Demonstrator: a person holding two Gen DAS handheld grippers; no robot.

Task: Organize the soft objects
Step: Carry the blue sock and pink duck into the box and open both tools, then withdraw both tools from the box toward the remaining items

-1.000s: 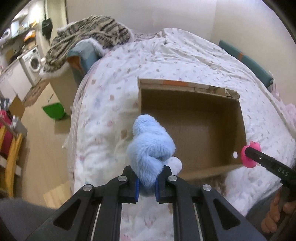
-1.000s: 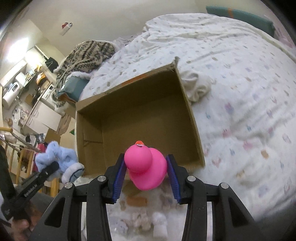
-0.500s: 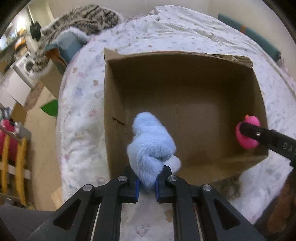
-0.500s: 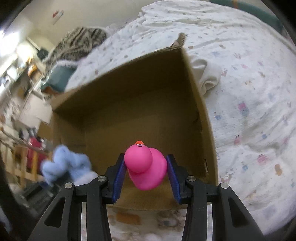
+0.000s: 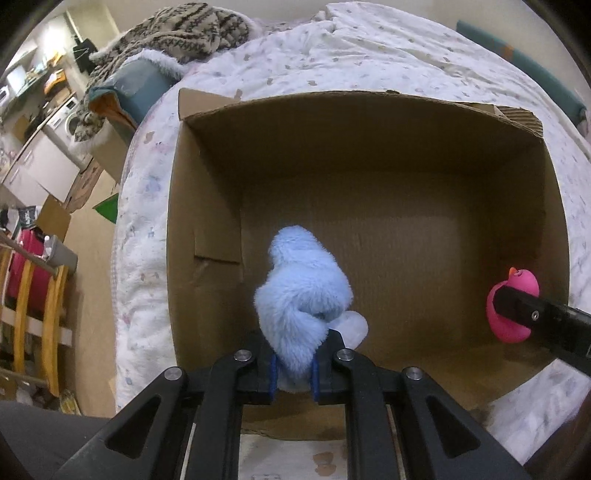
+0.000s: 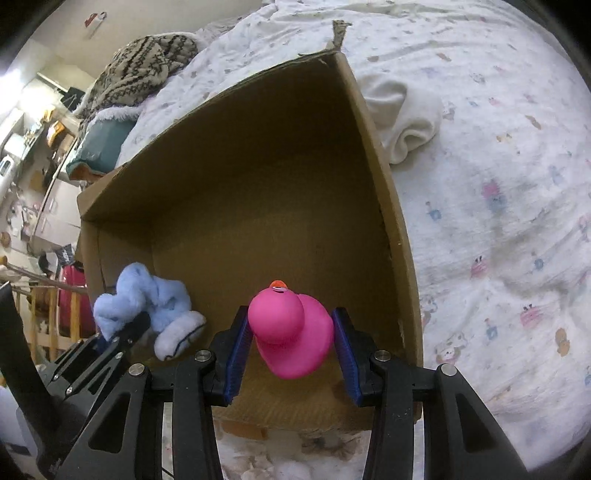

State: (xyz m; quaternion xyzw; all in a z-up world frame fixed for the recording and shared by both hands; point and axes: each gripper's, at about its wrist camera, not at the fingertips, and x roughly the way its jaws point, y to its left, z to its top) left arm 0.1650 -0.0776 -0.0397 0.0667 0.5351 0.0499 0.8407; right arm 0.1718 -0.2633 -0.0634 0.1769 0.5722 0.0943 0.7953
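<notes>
My left gripper (image 5: 293,373) is shut on a fluffy light-blue plush toy (image 5: 301,299) and holds it over the near left part of an open cardboard box (image 5: 207,229) on the bed. My right gripper (image 6: 291,343) is shut on a pink rubber duck (image 6: 290,328) and holds it over the box's near right corner. The duck (image 5: 511,310) also shows in the left wrist view at the right. The plush (image 6: 147,310) and the left gripper (image 6: 122,332) show in the right wrist view at the left. The box (image 6: 384,206) holds nothing on its floor.
The box sits on a white patterned duvet (image 6: 498,221). A cream cloth (image 6: 406,125) lies bunched against the box's right wall. A striped knitted blanket (image 5: 177,33) and a teal cushion (image 5: 136,88) lie at the bed's far left. Floor and furniture lie off the bed's left edge.
Both grippers have moved forward over the box with their toys still held. The box now fills both views, and the plush and duck hang inside its rim.
</notes>
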